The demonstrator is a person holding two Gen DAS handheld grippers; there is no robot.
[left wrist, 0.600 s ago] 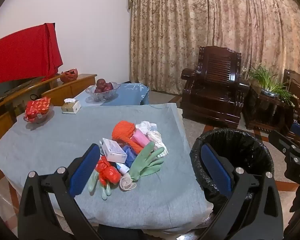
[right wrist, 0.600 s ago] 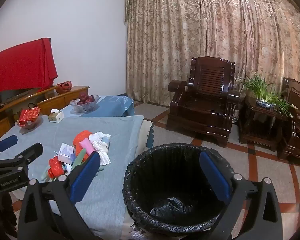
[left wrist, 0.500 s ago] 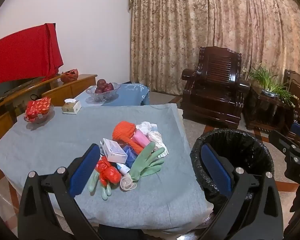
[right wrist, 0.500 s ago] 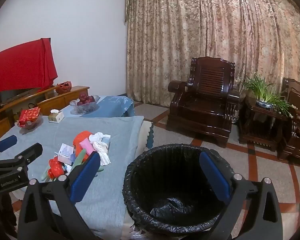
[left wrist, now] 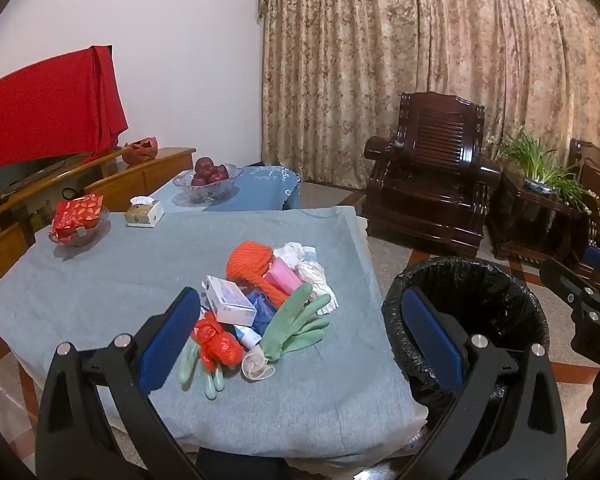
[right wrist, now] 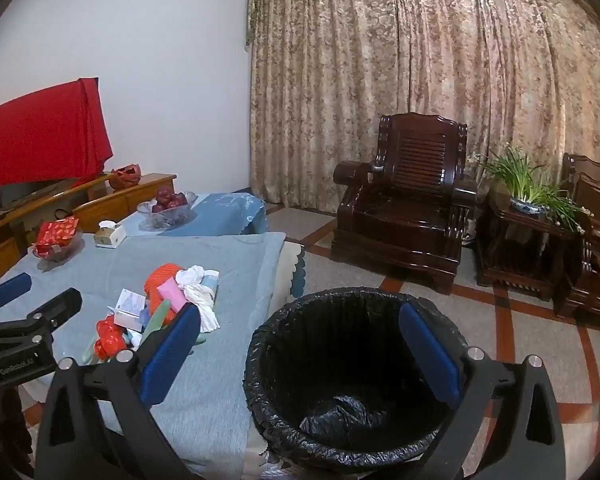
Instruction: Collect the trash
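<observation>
Almost nothing has moved since the earlier frames: both views hold the same framing, and the trash pile (left wrist: 268, 300) lies as it did on the table (left wrist: 100, 280). The left hand-held gripper (left wrist: 300, 328) hangs above the table's near edge with its jaws wide apart and nothing between them; the right hand-held gripper (right wrist: 300, 344) hangs over the bin (right wrist: 356, 376), its jaws likewise spread and empty.

The left wrist view lays the pile out plainly: an orange knit piece (left wrist: 250, 262), a pink packet (left wrist: 285, 276), white crumpled cloth (left wrist: 314, 276), a white box (left wrist: 230, 300), a green rubber glove (left wrist: 296, 326), a red plastic bag (left wrist: 216, 340) and a face mask (left wrist: 256, 362) nearest the camera. Only the bin's rim shows there. The right wrist view looks into the bin instead, showing its black liner bunched at the bottom, and catches the left gripper from the side.

The table wears a grey-blue cloth and also carries a tissue box (left wrist: 144, 212) and a glass dish of red packets (left wrist: 78, 220). Behind it a fruit bowl (left wrist: 208, 180) stands on a blue-covered surface. A dark wooden armchair (right wrist: 404, 200), a potted plant (right wrist: 528, 188) and patterned curtains (right wrist: 420, 60) fill the far side, over a tiled floor with red lines
</observation>
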